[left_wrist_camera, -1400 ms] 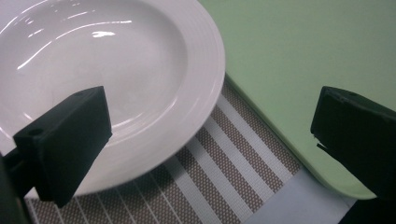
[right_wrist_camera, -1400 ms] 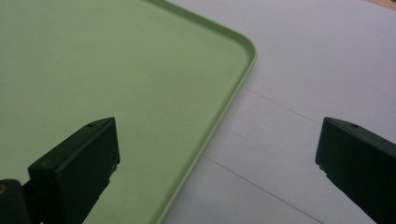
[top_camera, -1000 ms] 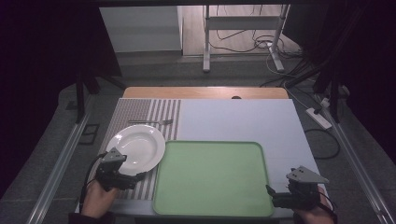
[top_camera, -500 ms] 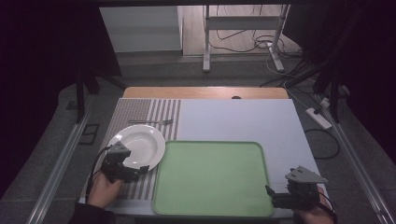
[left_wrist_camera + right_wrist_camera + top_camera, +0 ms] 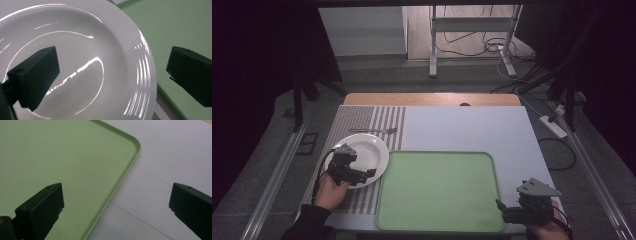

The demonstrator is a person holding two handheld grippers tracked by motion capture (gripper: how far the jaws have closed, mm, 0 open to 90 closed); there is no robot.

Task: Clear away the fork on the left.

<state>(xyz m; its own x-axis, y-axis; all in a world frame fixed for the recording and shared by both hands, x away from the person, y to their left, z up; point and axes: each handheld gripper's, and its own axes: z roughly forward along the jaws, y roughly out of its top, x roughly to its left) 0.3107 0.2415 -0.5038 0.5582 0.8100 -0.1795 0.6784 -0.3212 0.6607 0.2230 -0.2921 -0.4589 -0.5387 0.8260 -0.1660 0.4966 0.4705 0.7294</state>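
White plate [image 5: 362,152] sits on the striped mat [image 5: 362,117] at the desk's [image 5: 472,127] left, its right edge just beside the green tray [image 5: 439,192]. A fork [image 5: 374,130] lies on the mat behind the plate, apart from it. Left hand-held gripper [image 5: 364,175] is at the plate's near rim. The left gripper view [image 5: 112,75] shows what the high view can't: jaws wide open, straddling the rim, gripping nothing. Right hand-held gripper [image 5: 502,210] is at the tray's near right corner, jaws wide open and empty, spanning the tray edge in its own view [image 5: 117,202].
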